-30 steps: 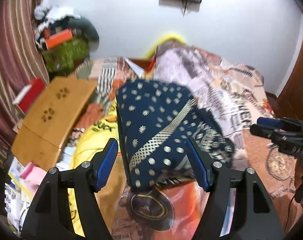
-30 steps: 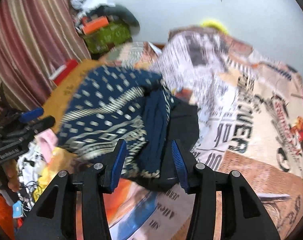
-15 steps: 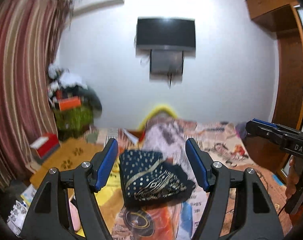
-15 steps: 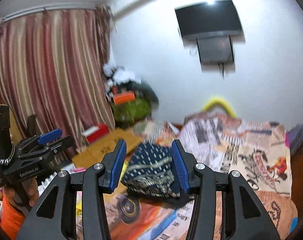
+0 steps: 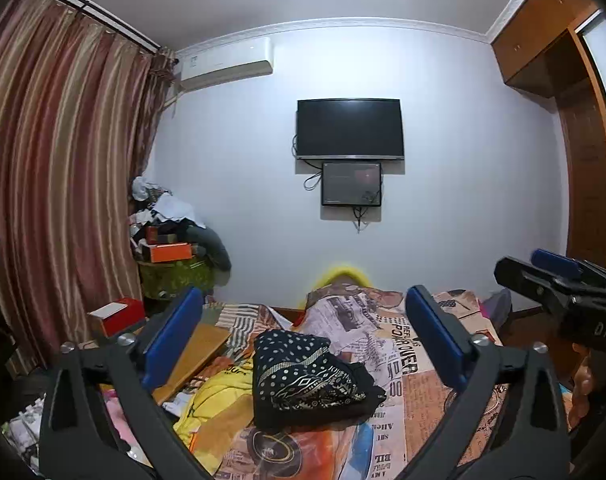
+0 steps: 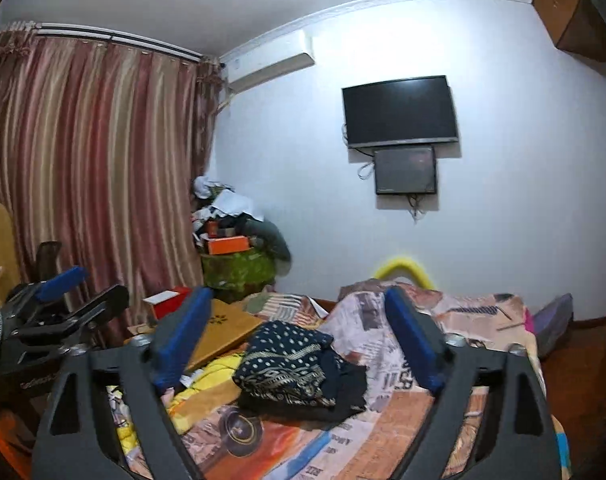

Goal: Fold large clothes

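A dark navy garment with white dots and a gold patterned border (image 5: 303,376) lies folded in a bundle on the bed; it also shows in the right wrist view (image 6: 295,364). My left gripper (image 5: 303,336) is open and empty, held well back from the garment. My right gripper (image 6: 299,332) is open and empty, also held back from it. The right gripper shows at the right edge of the left wrist view (image 5: 559,280), and the left gripper at the left edge of the right wrist view (image 6: 63,304).
The bed has a newspaper-print sheet (image 5: 407,360). A yellow cloth (image 5: 219,396) and a wooden lap table (image 6: 227,328) lie left of the garment. A cluttered pile (image 5: 171,240) stands in the corner by striped curtains (image 5: 63,200). A TV (image 5: 349,128) hangs on the wall.
Both grippers have pulled back and up from the garment, which now sits small and far below on the bed. Both stayed open and empty.
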`<state>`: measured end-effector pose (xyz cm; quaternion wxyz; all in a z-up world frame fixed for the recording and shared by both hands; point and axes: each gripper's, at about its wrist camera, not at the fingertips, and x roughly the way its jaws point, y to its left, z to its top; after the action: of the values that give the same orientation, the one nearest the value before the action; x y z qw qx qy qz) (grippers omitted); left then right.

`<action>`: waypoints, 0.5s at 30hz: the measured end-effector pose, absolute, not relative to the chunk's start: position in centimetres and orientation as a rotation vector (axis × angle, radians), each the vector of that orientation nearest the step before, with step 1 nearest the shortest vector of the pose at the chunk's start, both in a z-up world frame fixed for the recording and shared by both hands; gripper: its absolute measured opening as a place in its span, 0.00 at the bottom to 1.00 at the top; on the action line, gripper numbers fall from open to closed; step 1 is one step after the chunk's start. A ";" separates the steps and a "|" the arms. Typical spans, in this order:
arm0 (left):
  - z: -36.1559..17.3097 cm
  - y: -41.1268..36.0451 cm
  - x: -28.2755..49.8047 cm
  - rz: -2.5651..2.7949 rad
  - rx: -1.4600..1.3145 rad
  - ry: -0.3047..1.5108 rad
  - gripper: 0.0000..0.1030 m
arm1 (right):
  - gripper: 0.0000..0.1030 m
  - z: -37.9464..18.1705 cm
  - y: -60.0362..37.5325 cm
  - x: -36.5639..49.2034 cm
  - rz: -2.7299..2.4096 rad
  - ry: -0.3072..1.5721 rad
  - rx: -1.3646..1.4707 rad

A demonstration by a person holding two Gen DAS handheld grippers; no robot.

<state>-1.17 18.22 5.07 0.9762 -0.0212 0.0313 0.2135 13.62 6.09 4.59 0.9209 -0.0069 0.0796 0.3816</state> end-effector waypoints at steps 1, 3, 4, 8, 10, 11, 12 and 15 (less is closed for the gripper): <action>5.0 18.1 -1.2 0.437 -0.041 0.066 0.99 | 0.94 4.5 6.2 13.8 0.780 0.174 -0.017; 4.9 18.0 -1.1 0.442 -0.031 0.075 0.99 | 0.96 4.2 6.2 14.1 0.764 0.190 -0.018; 4.7 17.8 -1.2 0.445 -0.024 0.078 0.99 | 0.97 4.2 6.2 14.3 0.757 0.195 -0.016; 4.3 17.3 -1.0 0.443 -0.013 0.088 0.99 | 0.98 3.7 5.7 14.5 0.750 0.222 -0.002; 4.1 17.4 -1.0 0.437 -0.024 0.090 0.99 | 0.98 3.8 5.6 14.8 0.747 0.228 0.002; 4.0 17.3 -1.1 0.434 -0.028 0.091 0.99 | 0.98 3.7 5.3 14.8 0.745 0.229 0.004; 3.9 17.4 -1.2 0.433 -0.032 0.092 0.99 | 0.98 3.6 5.3 14.8 0.744 0.231 0.005; 3.8 17.7 -1.0 0.435 -0.040 0.097 0.99 | 0.98 3.2 5.1 14.5 0.743 0.235 0.008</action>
<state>-1.04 17.73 3.85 0.9751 -0.0200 0.0482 0.2158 14.53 5.06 3.22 0.9250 0.0038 0.1146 0.3623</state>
